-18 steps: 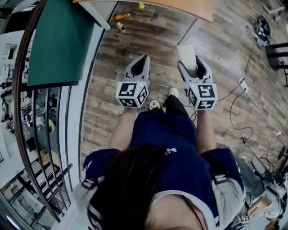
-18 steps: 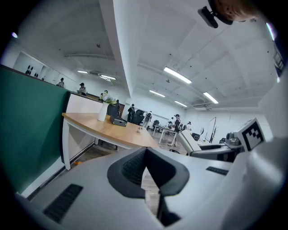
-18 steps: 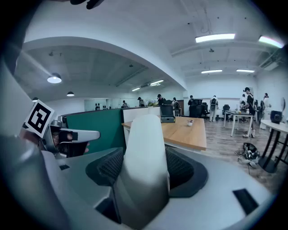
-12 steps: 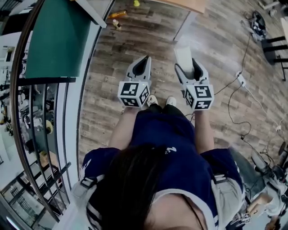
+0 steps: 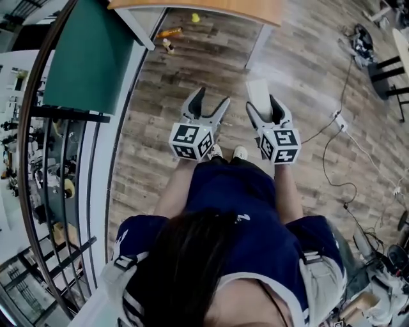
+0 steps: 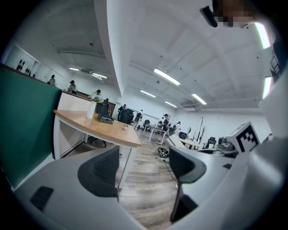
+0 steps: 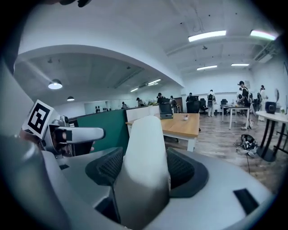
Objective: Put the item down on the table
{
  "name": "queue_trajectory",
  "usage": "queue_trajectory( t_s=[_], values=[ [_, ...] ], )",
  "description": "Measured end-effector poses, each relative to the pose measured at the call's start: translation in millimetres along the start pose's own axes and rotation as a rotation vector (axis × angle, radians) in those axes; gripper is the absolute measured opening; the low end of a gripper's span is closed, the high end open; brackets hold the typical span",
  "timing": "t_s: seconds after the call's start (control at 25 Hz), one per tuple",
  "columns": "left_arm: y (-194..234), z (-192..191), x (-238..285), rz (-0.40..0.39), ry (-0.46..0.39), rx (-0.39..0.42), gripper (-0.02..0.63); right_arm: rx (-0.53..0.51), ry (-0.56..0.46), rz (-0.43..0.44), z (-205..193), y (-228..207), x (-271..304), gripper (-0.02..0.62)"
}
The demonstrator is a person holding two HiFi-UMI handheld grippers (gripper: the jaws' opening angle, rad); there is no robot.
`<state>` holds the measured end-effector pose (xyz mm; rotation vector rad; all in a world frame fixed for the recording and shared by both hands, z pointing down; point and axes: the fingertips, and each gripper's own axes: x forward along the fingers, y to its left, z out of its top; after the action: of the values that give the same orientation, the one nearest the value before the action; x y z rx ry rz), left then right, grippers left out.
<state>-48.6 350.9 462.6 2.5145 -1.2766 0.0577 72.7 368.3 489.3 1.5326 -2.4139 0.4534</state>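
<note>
Right gripper (image 5: 264,106) at frame centre, jaws clamped on a pale tapered item (image 5: 259,91) above the plank floor (image 5: 160,96), left gripper (image 5: 209,103) just beside it, jaws spread and empty, wooden table (image 5: 211,7) along the top edge, green partition (image 5: 89,57) upper left, yellow ball (image 5: 195,18) under the table, cables (image 5: 339,144) at right.

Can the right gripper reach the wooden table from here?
Probably not yet: the right gripper, shut on the white item, is short of the wooden table, with floor between. Nothing blocks it; stepping closer should do.
</note>
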Motion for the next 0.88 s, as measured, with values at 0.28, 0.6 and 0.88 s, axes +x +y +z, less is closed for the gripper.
queue_trajectory(
  t_s=[0.28,0.6,0.88],
  values=[
    [17.2,7.5,2.7,0.014,0.017,0.059,0.411,-0.055,-0.014,-0.012,12.8,6.8,15.5,0.314],
    [39.9,14.3,4.1,0.014,0.017,0.098,0.413,-0.039,-0.017,-0.059,15.1,6.8,31.1,0.314],
    [56.4,7.8,19.7,0.054,0.019,0.093,0.413,-0.026,0.0,-0.068,11.4,-8.6,48.1,0.316]
  ],
)
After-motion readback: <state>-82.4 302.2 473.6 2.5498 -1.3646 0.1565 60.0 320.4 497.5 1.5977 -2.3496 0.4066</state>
